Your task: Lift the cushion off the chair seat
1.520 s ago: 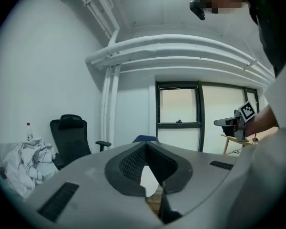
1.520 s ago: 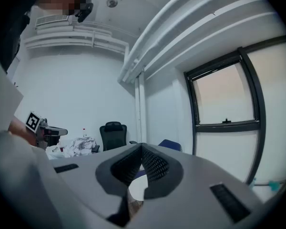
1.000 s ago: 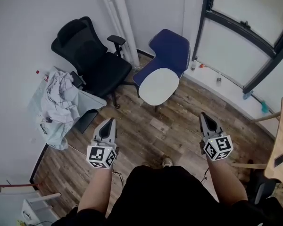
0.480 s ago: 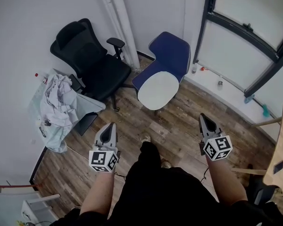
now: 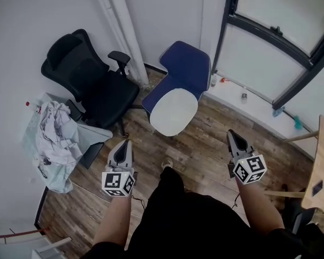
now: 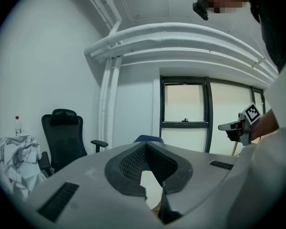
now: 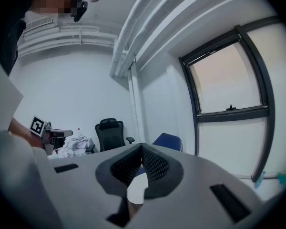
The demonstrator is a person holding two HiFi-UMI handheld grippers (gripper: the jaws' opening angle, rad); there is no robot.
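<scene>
Both pairs of jaws are pressed together, empty: left gripper (image 5: 124, 144) at eight o'clock, right gripper (image 5: 235, 138) at four o'clock of the white cushion (image 5: 174, 111), well apart. It lies untouched on the blue chair (image 5: 186, 69); reaching, gripping and lifting all remain.

no readable text, labels or numbers
</scene>
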